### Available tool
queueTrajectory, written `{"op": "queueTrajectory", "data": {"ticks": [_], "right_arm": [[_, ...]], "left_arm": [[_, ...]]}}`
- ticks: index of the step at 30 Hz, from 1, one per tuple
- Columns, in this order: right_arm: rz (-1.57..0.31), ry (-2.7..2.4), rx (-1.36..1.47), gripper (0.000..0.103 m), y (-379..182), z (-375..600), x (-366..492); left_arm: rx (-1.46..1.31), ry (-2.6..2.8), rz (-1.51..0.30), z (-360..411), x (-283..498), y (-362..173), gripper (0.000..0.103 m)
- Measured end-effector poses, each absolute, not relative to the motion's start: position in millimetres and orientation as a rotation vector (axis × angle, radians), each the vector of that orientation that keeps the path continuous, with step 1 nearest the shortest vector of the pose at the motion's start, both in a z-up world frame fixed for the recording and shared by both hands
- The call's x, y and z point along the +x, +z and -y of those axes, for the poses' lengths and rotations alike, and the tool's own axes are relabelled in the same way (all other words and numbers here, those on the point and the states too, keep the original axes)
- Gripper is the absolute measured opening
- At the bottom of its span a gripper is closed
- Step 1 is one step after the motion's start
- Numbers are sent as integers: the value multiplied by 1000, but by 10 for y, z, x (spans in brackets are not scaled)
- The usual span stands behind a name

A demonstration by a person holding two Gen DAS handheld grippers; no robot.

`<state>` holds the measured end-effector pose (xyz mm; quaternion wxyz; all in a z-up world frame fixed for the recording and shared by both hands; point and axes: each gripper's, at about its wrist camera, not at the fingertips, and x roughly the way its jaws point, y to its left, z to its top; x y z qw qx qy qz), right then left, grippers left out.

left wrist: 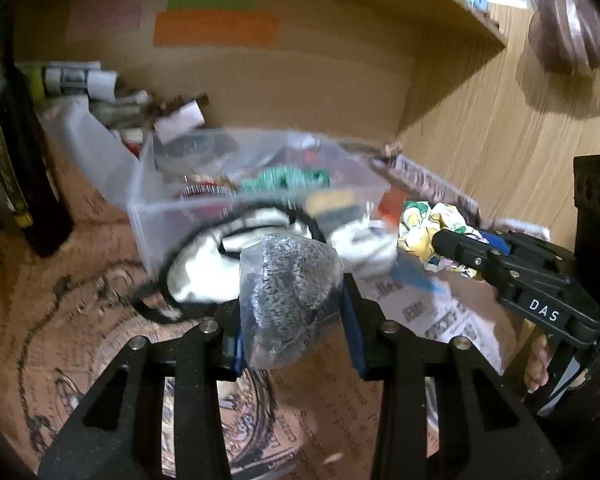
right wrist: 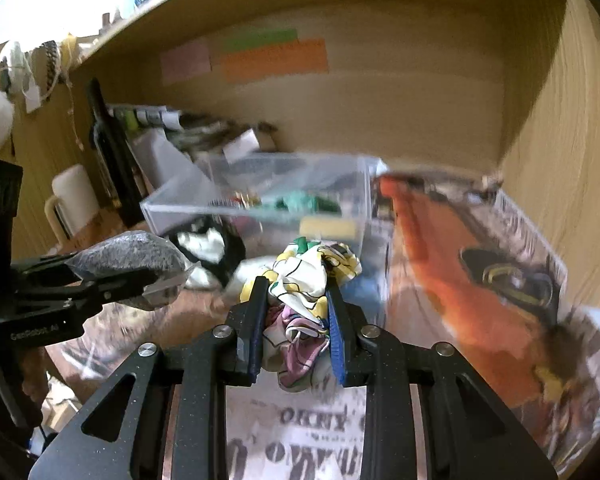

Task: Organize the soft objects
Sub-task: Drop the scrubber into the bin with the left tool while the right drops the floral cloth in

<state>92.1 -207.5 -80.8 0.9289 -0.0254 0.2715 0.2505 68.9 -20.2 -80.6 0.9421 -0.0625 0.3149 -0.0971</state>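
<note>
While my left hand-held gripper (left wrist: 292, 312) clamps a bagged grey scrubber (left wrist: 288, 284), my right hand-held gripper (right wrist: 298, 320) pinches a floral cloth (right wrist: 304, 292); both hang just before the clear bin (left wrist: 148, 216) near the surface's back edge.

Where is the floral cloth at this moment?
The floral cloth is clamped in the right gripper, just in front of the clear plastic box; beside it, the left gripper holds a grey bagged bundle.
</note>
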Motion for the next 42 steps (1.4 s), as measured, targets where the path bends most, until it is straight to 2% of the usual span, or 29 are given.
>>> {"op": "queueTrajectory", "data": {"ticks": [11, 18, 28, 38, 42], "right_arm": [[-392, 556, -60, 24, -350, 1869, 1096], [-375, 578, -75, 24, -283, 1644, 1367], [-497, 623, -128, 24, -475, 1312, 1902], [-648, 611, -188, 24, -792, 1163, 2238], [-692, 599, -195, 27, -876, 1152, 2324]], "left_arm": [[-136, -124, -487, -32, 857, -280, 39], [-141, -79, -487, -233, 1107, -217, 39], [-138, -59, -601, -394, 1694, -426, 39], [-101, -68, -750, -338, 2221, -855, 39], [-87, -56, -773, -321, 2298, -941, 39]]}}
